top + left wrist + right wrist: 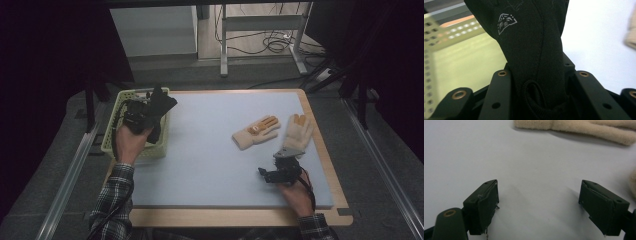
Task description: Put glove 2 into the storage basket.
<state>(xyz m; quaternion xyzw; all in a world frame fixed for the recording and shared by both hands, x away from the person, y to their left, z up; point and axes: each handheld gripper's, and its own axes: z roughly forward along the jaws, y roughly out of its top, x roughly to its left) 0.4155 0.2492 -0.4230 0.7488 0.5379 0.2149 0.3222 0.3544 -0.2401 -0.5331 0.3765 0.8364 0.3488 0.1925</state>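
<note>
The left gripper (145, 116) is clamped on a black glove (161, 107), whose smooth, stretchy fabric is pinched between the black jaws; in the left gripper view a ribbed knit cuff opening is seen bunched low between them, and a small pale angular logo is printed on the glove (534, 45) higher up. The glove is held above the right edge of a pale yellow-green plastic basket (116, 131) with perforated walls, at the left edge of the table. The glove's fingertips are cut off at the top of the left gripper view, and the basket's contents cannot be made out.

The right gripper (279, 167) is held with its jaws wide apart and nothing between them, above the matte pale blue mat (210, 150) that covers the wooden table (240, 217). Just beyond it two fuzzy cream gloves (256, 131) with orange fingertip patches are laid flat, near each other. In the right gripper view only a cream edge (574, 127) is caught, blurred and cropped.
</note>
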